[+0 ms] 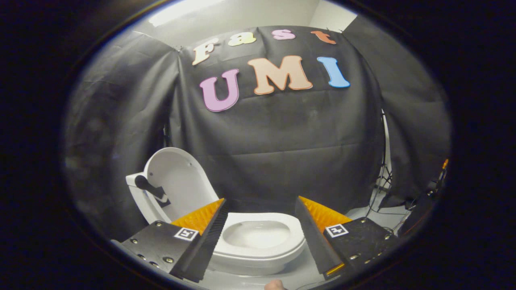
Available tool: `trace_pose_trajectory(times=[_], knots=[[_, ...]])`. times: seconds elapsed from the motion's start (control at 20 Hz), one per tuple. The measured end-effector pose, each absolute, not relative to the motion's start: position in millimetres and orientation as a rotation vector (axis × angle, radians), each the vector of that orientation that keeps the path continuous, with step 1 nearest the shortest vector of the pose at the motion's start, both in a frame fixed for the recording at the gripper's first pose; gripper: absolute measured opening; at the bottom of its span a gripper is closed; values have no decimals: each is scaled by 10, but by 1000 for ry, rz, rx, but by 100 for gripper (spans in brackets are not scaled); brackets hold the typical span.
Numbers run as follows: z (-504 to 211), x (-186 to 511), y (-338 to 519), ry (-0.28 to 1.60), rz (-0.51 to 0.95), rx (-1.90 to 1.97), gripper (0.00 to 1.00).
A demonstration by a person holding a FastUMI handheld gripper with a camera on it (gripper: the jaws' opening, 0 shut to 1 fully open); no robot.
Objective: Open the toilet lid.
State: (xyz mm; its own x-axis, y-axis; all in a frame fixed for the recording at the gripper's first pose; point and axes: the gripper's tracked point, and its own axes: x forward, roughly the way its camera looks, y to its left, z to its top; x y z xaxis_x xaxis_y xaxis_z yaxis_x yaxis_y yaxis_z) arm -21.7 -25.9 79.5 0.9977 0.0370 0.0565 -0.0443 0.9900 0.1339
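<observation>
Lid (177,181) already raised, upright behind the bowl (258,235), ahead and left of the gripper (260,225); fingers spread wide, holding nothing, bowl between them.

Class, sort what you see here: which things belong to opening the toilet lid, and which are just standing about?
Belong to the job:
lid, already raised
toilet, seat down between the fingers
gripper, open, holding nothing

Just standing about:
stand by the booth wall
cables on the floor
</observation>
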Motion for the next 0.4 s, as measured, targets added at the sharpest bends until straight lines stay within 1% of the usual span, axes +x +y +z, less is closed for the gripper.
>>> trace_pose_trajectory(times=[0.4], knots=[[657, -73, -2, -25, 55, 71, 99]])
